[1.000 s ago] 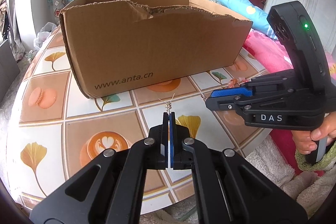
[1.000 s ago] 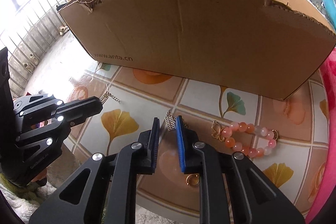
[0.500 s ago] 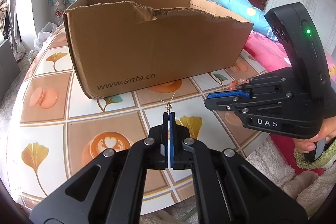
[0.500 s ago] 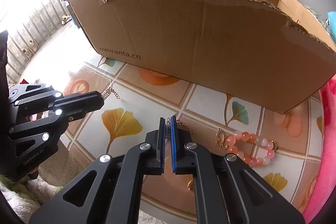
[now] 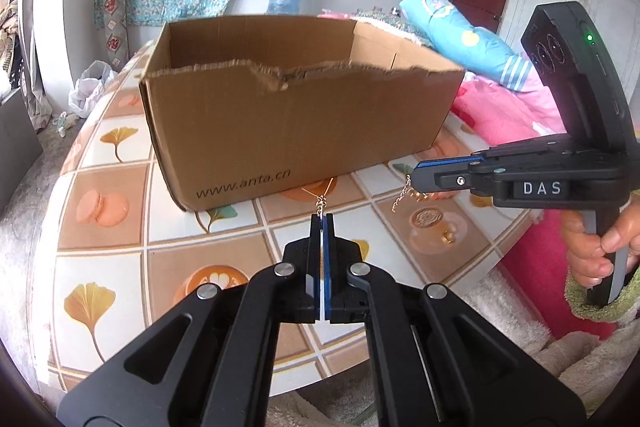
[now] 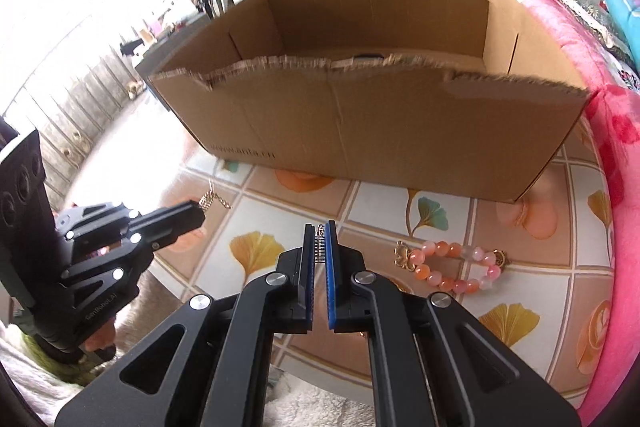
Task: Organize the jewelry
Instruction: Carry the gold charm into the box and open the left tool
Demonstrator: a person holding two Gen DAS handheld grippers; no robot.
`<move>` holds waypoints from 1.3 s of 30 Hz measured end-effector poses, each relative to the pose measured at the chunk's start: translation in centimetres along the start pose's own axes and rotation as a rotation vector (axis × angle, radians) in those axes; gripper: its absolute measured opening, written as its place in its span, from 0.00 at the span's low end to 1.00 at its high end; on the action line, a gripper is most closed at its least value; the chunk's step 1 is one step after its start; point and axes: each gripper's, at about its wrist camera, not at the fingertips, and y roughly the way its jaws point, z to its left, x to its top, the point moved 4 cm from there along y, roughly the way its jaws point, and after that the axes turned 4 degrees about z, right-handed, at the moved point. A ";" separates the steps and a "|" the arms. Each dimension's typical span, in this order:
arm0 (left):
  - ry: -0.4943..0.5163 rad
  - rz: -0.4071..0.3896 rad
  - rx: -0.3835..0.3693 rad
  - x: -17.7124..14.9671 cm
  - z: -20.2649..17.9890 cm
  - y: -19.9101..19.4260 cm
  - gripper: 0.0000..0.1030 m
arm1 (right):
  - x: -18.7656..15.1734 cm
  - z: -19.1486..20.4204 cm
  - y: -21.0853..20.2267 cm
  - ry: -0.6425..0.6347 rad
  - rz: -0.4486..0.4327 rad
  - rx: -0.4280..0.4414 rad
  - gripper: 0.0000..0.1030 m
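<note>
My left gripper (image 5: 321, 215) is shut on the end of a thin gold chain (image 5: 321, 202), which sticks out past its tips above the table. In the right wrist view it reaches in from the left (image 6: 198, 213), the chain (image 6: 211, 200) hanging at its tip. My right gripper (image 6: 319, 227) is shut on another short length of gold chain (image 6: 320, 249), held clear of the table. From the left wrist view the right gripper (image 5: 416, 178) comes in from the right with chain links (image 5: 403, 195) dangling below. The open cardboard box (image 5: 300, 123) stands just behind both.
A pink and orange bead bracelet (image 6: 452, 265) lies on the patterned table (image 6: 280, 211) right of my right gripper. A small gold ring (image 5: 448, 235) sits near the table's right edge. Pink bedding (image 6: 616, 131) borders the table. A hand (image 5: 592, 247) grips the right tool.
The right gripper's jaws closed on the chain piece and rose with it off the table, so the box's inside now shows. The left gripper stayed shut on its chain.
</note>
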 end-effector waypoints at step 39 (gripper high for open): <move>0.011 0.112 -0.131 15.9 -0.6 9.2 0.21 | 15.2 -8.5 1.7 0.109 -0.019 0.110 0.16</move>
